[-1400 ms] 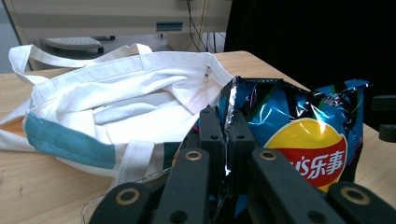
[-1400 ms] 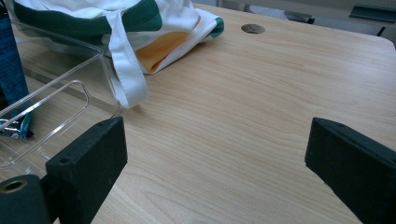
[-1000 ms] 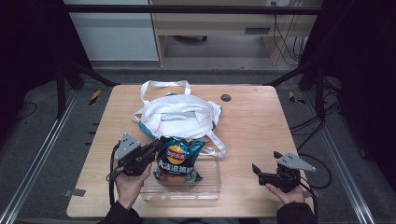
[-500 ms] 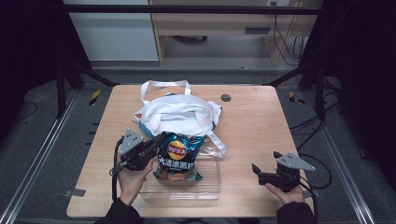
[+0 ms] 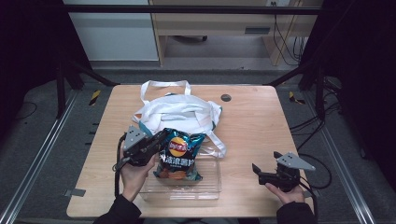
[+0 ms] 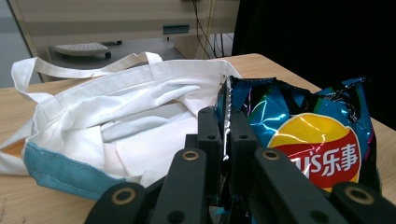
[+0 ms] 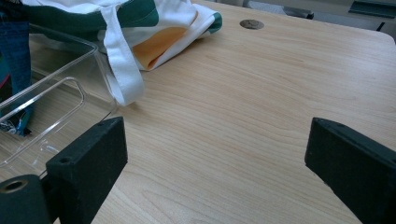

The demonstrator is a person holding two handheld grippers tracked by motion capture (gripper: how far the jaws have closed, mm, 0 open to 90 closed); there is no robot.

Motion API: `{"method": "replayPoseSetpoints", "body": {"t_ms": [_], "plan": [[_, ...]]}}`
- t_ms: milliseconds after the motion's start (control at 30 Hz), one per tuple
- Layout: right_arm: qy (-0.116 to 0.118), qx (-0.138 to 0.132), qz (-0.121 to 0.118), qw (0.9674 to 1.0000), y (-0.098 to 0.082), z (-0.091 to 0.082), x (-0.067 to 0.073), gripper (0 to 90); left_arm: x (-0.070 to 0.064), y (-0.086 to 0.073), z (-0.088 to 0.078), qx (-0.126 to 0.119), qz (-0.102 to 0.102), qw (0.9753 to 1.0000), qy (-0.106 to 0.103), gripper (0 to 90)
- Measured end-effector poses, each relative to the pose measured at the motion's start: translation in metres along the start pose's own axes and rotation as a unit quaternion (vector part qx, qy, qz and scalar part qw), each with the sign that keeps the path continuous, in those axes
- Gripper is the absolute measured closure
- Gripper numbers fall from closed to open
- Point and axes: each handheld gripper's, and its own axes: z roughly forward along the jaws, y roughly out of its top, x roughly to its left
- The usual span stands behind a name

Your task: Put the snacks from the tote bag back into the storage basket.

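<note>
A blue chip bag [image 5: 180, 154] with a red and yellow logo is held upright over the clear plastic tray [image 5: 208, 186]. My left gripper [image 5: 161, 140] is shut on its crimped left edge. In the left gripper view the black jaws [image 6: 226, 121] pinch that seam of the chip bag [image 6: 317, 140]. They have just been opening a little, with the seam still between them. A white tote bag [image 5: 180, 109] with teal trim lies crumpled just behind. My right gripper [image 5: 257, 170] rests open at the front right and holds nothing [image 7: 215, 154].
The wooden table [image 5: 261, 126] has a small round grommet [image 5: 226, 97] at the back right. One strap of the tote bag [image 7: 121, 70] lies beside the tray's corner [image 7: 60, 70]. Bare wood stretches between the tray and the right gripper.
The left gripper has drifted slightly toward the tote bag with the chip bag, which now stands a little higher over the tray. The right gripper has stayed put.
</note>
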Motion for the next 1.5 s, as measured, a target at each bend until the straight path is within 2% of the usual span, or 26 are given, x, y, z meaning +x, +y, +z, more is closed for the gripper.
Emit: {"method": "replayPoseSetpoints", "body": {"t_ms": [267, 333, 500, 933, 1100, 1233, 1367, 1500], "plan": [[0.0, -0.001, 0.001, 1.0, 0.0, 0.0, -0.001, 6.1, 0.001, 0.0, 0.003, 0.002, 0.001, 1.0, -0.003, 75.9], [0.0, -0.002, 0.004, 1.0, 0.0, -0.001, 0.0, 6.0, 0.001, 0.0, 0.003, 0.004, 0.003, 1.0, -0.002, 68.3], [0.002, -0.002, 0.005, 1.0, 0.0, -0.001, 0.0, 6.1, 0.003, 0.001, 0.0, 0.007, 0.0, 1.0, -0.007, 60.3], [0.002, -0.006, 0.006, 1.0, 0.001, -0.003, -0.001, 6.0, 0.0, 0.005, -0.01, 0.002, 0.021, 0.9997, -0.008, 54.6], [0.002, -0.007, 0.006, 1.0, 0.001, -0.003, 0.0, 6.1, 0.003, 0.007, -0.015, -0.004, 0.017, 0.9998, -0.01, 53.7], [0.002, -0.009, 0.006, 0.9999, 0.001, -0.004, -0.001, 6.1, 0.005, 0.008, -0.021, -0.007, 0.018, 0.9996, -0.023, 50.5], [0.002, -0.009, 0.008, 0.9999, 0.001, -0.004, 0.0, 6.1, 0.007, 0.006, -0.025, 0.002, 0.026, 0.999, -0.036, 46.5], [0.002, -0.009, 0.01, 0.9999, 0.001, -0.005, 0.0, 6.1, 0.009, 0.003, -0.03, 0.007, 0.037, 0.9988, -0.03, 43.9]]}}
